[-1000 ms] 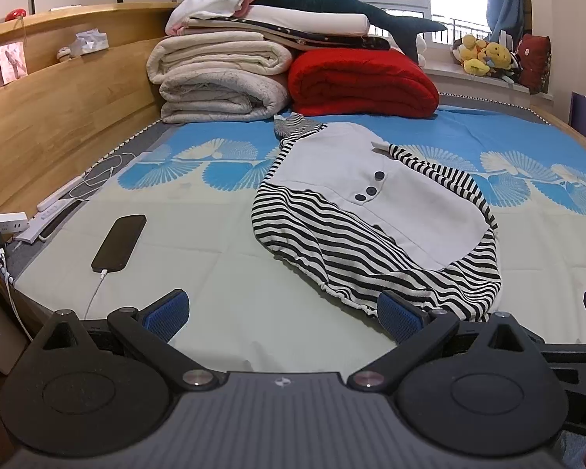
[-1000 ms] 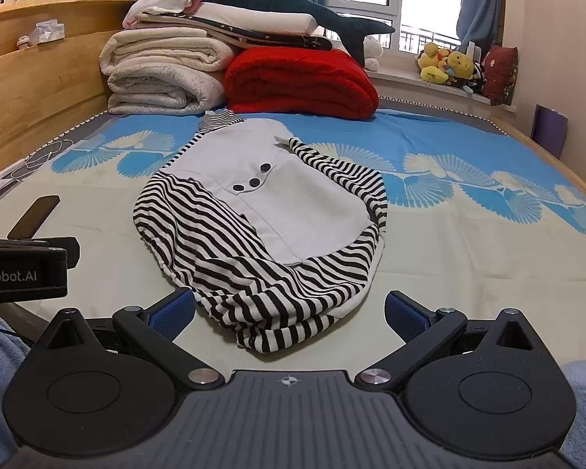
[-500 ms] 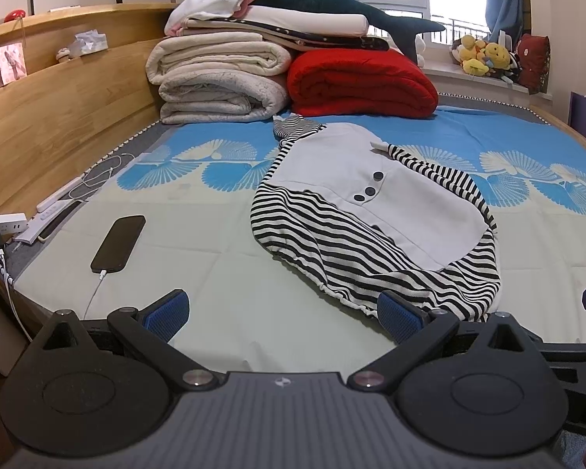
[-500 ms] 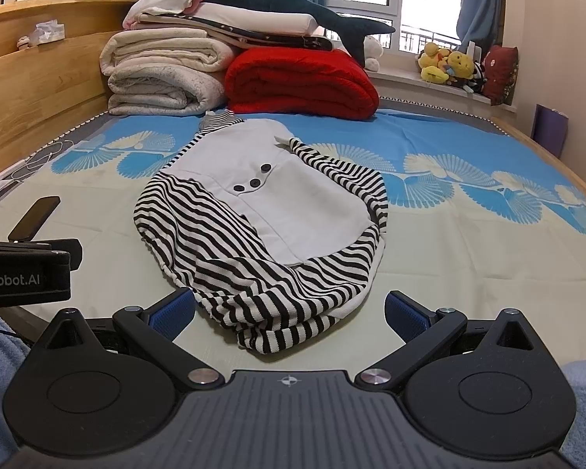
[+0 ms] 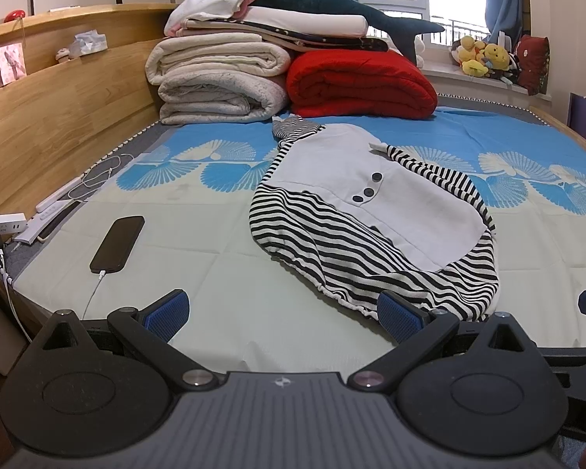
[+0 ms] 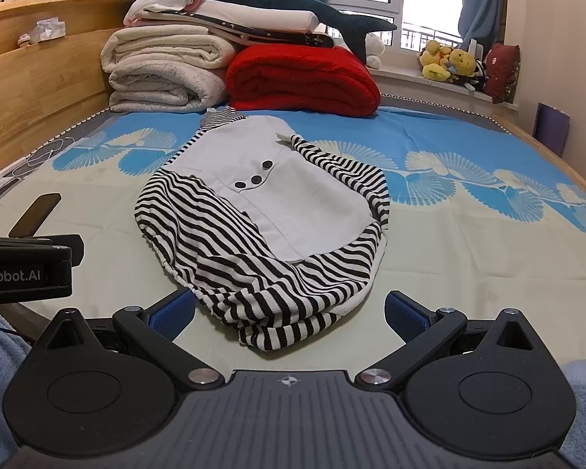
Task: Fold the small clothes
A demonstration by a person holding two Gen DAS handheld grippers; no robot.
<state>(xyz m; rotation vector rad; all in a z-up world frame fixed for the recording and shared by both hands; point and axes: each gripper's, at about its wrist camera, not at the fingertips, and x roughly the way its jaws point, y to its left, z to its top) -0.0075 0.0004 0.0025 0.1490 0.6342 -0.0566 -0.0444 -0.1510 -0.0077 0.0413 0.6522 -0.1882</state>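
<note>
Black-and-white striped knit garment with a smooth grey button panel (image 6: 277, 211) lies rumpled on the bed's printed sheet (image 6: 468, 242); left claw (image 5: 283, 314) and right claw (image 6: 289, 312) both gape wide, empty.

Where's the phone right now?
In the left wrist view, the phone lies on the bed's left side, left of the striped garment, cable plugged in.

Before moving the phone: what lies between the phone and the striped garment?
Only bare bedsheet lies between phone and striped garment, shown in left wrist view.
</note>
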